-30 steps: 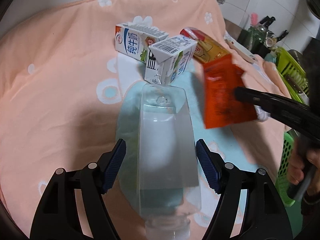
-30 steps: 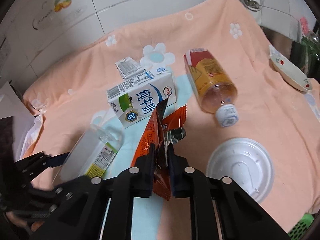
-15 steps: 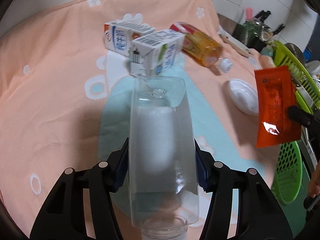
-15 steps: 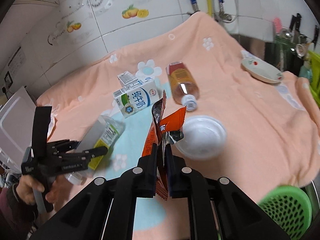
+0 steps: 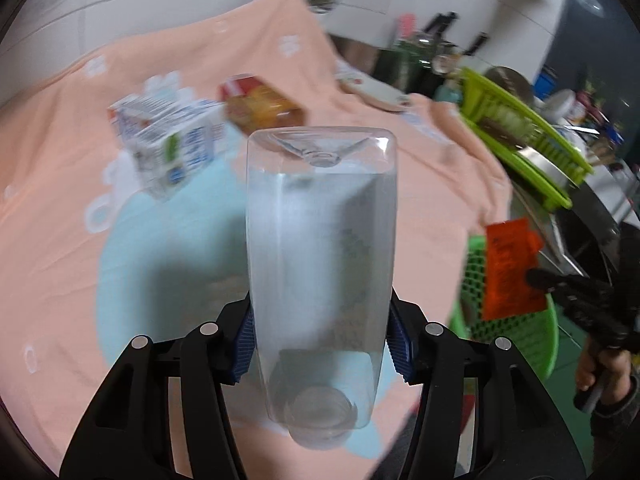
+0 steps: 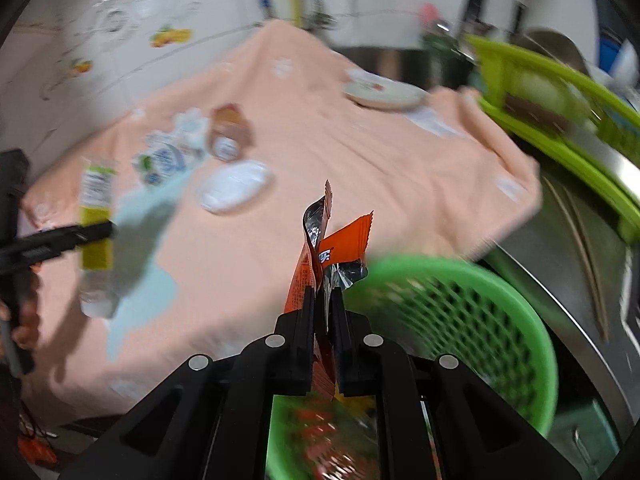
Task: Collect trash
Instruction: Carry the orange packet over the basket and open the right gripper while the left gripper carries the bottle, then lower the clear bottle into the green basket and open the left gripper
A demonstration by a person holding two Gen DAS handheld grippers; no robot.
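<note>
Your left gripper (image 5: 320, 344), its jaws just closed in, clamps the clear plastic bottle (image 5: 320, 240) above the peach towel (image 5: 60, 200), while your right gripper (image 6: 323, 300) pinches the orange wrapper (image 6: 340, 244) over the green basket (image 6: 480, 320).

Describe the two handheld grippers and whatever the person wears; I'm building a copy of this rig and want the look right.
Both the left gripper and the right gripper are matte black plastic, with branching arms studded with round silver pins. The left one's pads are dark blue and ribbed; the right one's look black. Each has a black handle. A dark cuff shows at the right wrist. No cables show.
</note>
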